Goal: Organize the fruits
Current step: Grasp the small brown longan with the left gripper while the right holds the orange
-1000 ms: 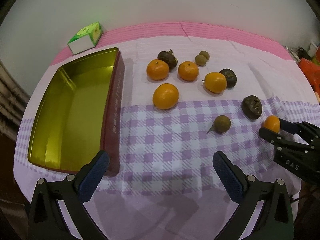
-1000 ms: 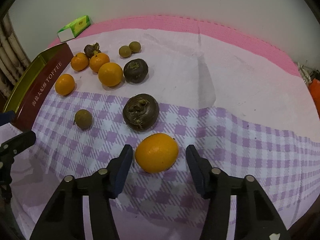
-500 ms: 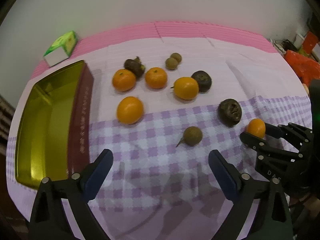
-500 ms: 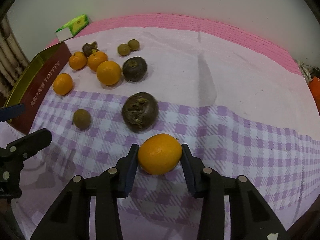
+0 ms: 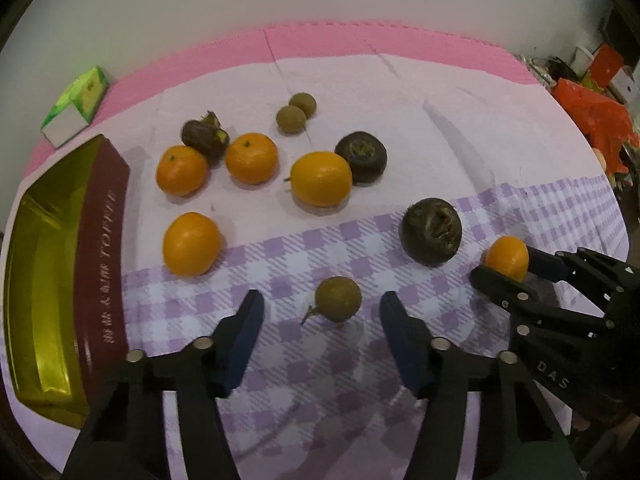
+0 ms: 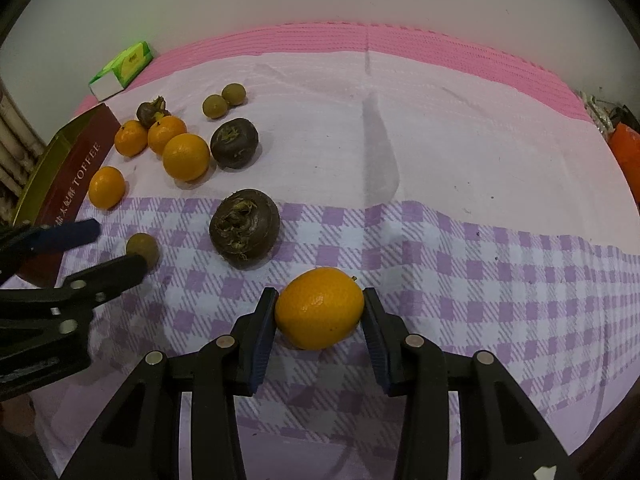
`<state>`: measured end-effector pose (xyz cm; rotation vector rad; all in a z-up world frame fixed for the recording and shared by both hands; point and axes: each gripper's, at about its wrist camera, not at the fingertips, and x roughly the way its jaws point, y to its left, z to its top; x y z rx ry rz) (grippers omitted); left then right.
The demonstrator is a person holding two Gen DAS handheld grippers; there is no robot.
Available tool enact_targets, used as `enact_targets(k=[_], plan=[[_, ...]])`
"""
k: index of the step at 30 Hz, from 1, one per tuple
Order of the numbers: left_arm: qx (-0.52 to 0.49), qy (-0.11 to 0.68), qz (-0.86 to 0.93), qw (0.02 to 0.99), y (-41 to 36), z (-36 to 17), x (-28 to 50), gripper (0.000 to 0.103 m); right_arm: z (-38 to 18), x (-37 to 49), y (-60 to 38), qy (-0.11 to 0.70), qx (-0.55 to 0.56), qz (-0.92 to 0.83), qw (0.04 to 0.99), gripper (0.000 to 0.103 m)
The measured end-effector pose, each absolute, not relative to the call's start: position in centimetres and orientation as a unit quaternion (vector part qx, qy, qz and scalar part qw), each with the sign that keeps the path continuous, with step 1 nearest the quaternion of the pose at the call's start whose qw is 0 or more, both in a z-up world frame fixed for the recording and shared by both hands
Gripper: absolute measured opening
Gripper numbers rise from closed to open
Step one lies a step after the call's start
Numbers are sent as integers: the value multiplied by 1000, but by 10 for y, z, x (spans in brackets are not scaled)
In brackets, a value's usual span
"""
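Note:
A small brown-green fruit [image 5: 338,299] lies on the checked cloth between the fingers of my left gripper [image 5: 322,307]. The jaws are closing and the pads stand clear of it on both sides. My right gripper [image 6: 319,304] is shut on an orange fruit [image 6: 320,308] resting on the cloth, with both pads pressed against its sides. The same orange [image 5: 507,258] and right gripper [image 5: 505,268] show at the right of the left wrist view. The gold tin [image 5: 100,264] with maroon walls stands empty at the left.
Several oranges [image 5: 322,178] and dark brown fruits [image 5: 432,231] lie scattered beyond the grippers, with two small round fruits [image 5: 297,113] farther back. A green and white box [image 5: 76,106] sits behind the tin. Red clutter [image 5: 592,116] lies off the table's right edge.
My left gripper moved right, away from the tin, to straddle the small brown-green fruit, and its jaws narrowed. The right gripper's jaws closed onto the orange.

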<state>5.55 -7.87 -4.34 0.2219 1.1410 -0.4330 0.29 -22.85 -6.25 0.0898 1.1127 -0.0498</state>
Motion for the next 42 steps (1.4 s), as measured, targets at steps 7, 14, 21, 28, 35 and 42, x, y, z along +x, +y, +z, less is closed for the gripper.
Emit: enact_targets(k=[7, 14, 21, 28, 35, 42], plan=[[95, 549, -204, 805, -81, -53, 61, 42, -61, 1, -229, 528, 45, -25, 848, 39], [90, 552, -203, 804, -82, -57, 64, 31, -62, 1, -228, 528, 45, -24, 848, 39], [85, 550, -202, 806, -78, -55, 63, 31, -62, 1, -227, 528, 44, -24, 848, 39], [68, 533, -195, 821, -57, -31, 66, 25, -62, 1, -227, 527, 41, -25, 848, 39], [46, 529, -182, 827, -32, -23, 74, 25, -64, 1, -224, 526, 34, -27, 849, 39], [60, 545, -206, 810, -33, -40, 57, 27, -64, 1, -223, 526, 34, -27, 849, 40]])
